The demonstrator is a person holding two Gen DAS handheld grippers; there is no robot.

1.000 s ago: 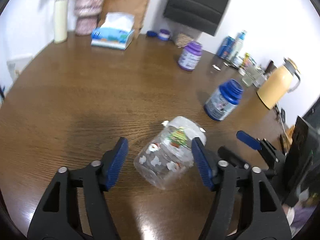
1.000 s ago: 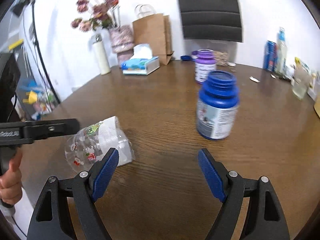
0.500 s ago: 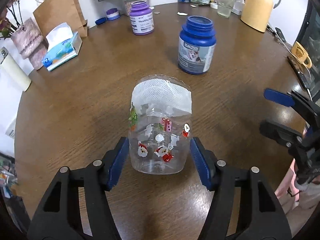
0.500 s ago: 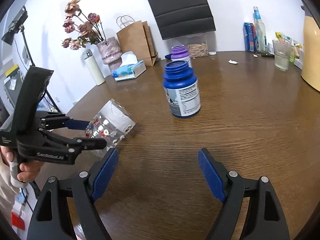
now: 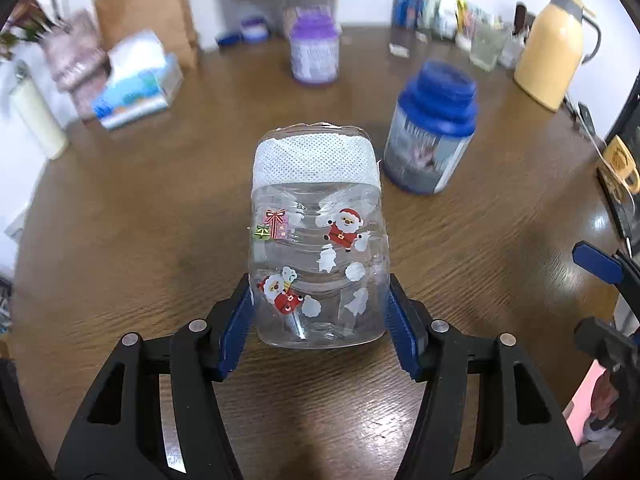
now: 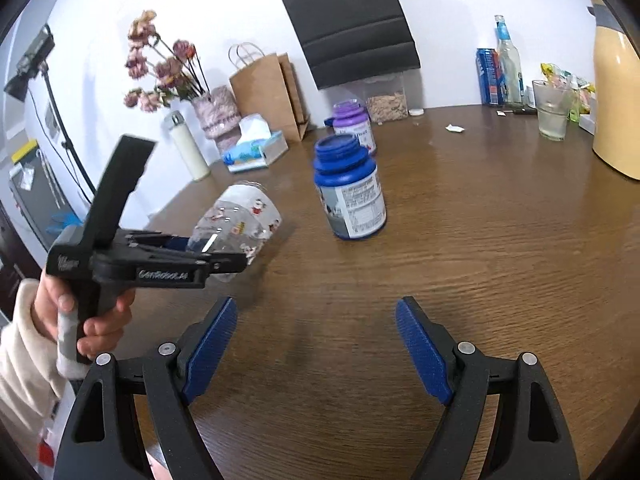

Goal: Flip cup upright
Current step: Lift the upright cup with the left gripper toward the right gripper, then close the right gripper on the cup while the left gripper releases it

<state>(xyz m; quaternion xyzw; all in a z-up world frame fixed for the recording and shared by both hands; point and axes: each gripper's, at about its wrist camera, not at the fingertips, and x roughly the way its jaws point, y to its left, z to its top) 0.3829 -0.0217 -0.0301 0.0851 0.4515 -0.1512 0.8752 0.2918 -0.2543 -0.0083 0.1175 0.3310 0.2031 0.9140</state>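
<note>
table [image 5: 120,240] under both tools, brown wood, clutter along the far edge. blue jar [image 5: 432,132] ahead-right of the left tool, standing just beside the cup; yellow flask [image 5: 548,44] well beyond it to the right.

cup [image 5: 318,236] sits between the left tool's [image 5: 320,316] pads, clamped near one end; white-wrapped end points away from the tool. right view shows cup [image 6: 236,224] tilted, leaning up and away, held by the left tool [image 6: 224,262]. can't tell whether its lower end touches the table, or which end is the mouth.

right tool [image 6: 316,344] is spread wide, nothing in it, hovering low over bare table, cup off to its left.

step, as i read it: mid-flip, cup gripped and partly rotated. next needs wrist roll until the axis is vertical, base set flat on table, then release. watch: thin plastic may flex or slip in the pads; jar is close to the swing path.
</note>
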